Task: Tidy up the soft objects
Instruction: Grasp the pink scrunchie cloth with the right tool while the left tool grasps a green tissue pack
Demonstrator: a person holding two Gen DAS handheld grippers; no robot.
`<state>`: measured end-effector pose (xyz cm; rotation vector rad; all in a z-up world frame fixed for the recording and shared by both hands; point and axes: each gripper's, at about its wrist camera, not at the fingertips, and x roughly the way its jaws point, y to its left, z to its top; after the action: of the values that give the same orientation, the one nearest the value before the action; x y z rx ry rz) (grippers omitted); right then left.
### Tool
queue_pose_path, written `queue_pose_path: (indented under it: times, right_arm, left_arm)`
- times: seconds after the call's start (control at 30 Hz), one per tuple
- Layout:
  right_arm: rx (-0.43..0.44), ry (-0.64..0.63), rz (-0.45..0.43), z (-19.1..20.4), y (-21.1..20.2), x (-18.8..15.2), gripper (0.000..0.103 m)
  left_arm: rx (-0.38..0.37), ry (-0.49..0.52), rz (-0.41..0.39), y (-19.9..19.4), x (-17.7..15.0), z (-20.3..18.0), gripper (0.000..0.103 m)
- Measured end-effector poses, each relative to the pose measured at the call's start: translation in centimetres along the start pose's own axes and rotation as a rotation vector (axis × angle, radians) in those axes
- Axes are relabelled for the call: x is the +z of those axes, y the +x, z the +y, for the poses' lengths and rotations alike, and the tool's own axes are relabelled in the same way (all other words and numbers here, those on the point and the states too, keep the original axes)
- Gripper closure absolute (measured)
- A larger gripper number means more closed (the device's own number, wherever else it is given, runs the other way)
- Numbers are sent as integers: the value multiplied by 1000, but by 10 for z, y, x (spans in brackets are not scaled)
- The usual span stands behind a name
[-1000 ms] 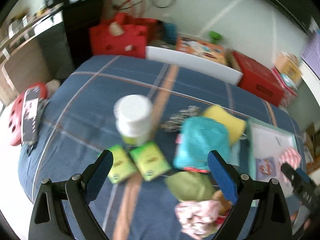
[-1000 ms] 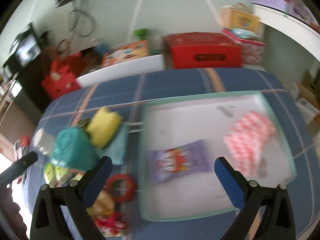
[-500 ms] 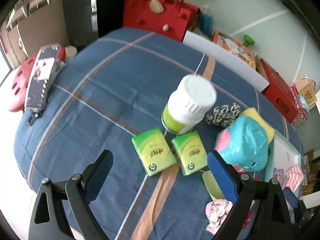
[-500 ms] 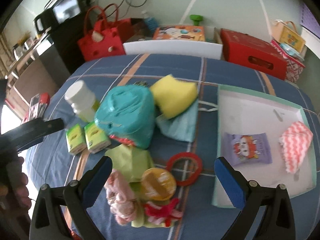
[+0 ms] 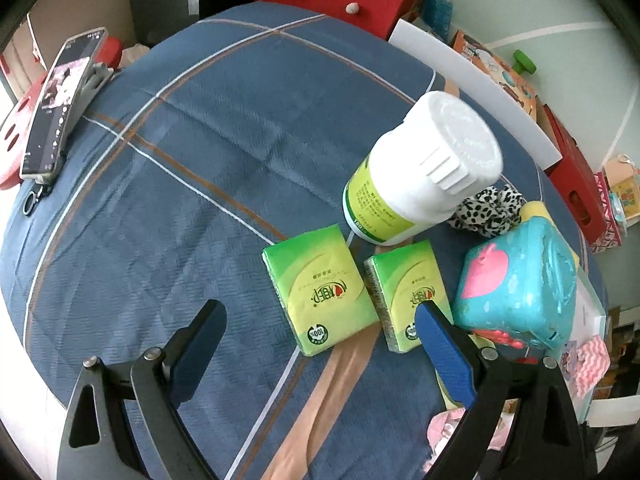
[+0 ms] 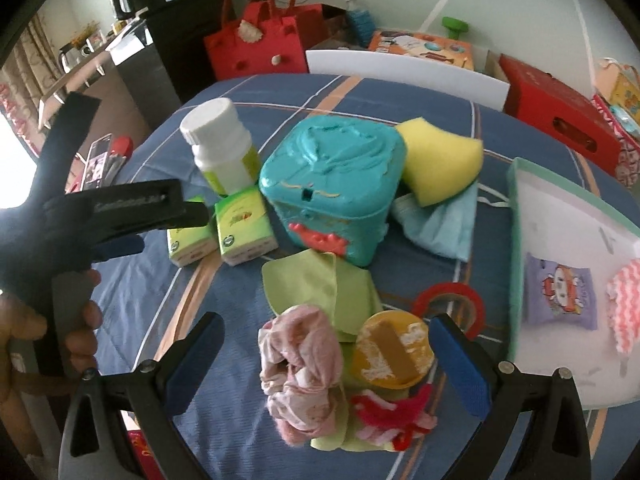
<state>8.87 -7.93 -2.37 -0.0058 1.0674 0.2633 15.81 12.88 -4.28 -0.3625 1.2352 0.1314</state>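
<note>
Over the blue plaid surface (image 5: 192,184), both my jaws gape wide and hold nothing
Left gripper (image 5: 320,316) hovers above two green tissue packs (image 5: 318,288); right gripper (image 6: 324,330) hangs over the crumpled pink cloth (image 6: 300,364), lying on a green cloth (image 6: 320,288) beside the teal box (image 6: 332,188)

Bare blue tablecloth (image 5: 168,184) lies open leftward; white bottle (image 5: 424,172) and teal box (image 5: 520,280) crowd the right.
</note>
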Motion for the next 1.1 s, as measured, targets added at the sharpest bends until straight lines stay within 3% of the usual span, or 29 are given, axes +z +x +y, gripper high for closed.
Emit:
queue_pose_path:
  times: [0.2,0.37,0.43,0.53,0.6,0.73,0.93,1.1]
  right_arm:
    - [40,8,-5,1,0,0,3]
    - [69,27,7,-3,2,-1,29]
    - [93,39,18,-5,2,-2,46]
    - [117,51,34,-6,5,-3,58]
    - [115,51,39,-7,6,-4,67]
    - [117,51,27,-7,4,-4,79]
    - [119,49,-4,-8,-3,0,89]
    - [124,44,-54,-7,-18,3,91]
  left_arm:
    - [17,-26,-11,9,8,2,8]
    - [14,-25,5,21,11,-2,10]
    - [1,-31,13,24,13,-4,16]
    - [-17,-21,11,26,14,-6,29]
    - [-30,-7,7,25,14,-7,46]
    - [-44,4,4,21,9,-8,48]
    - [-56,-24,-25,9,6,0,49]
    - [-88,-37,-107,-23,5,3,49]
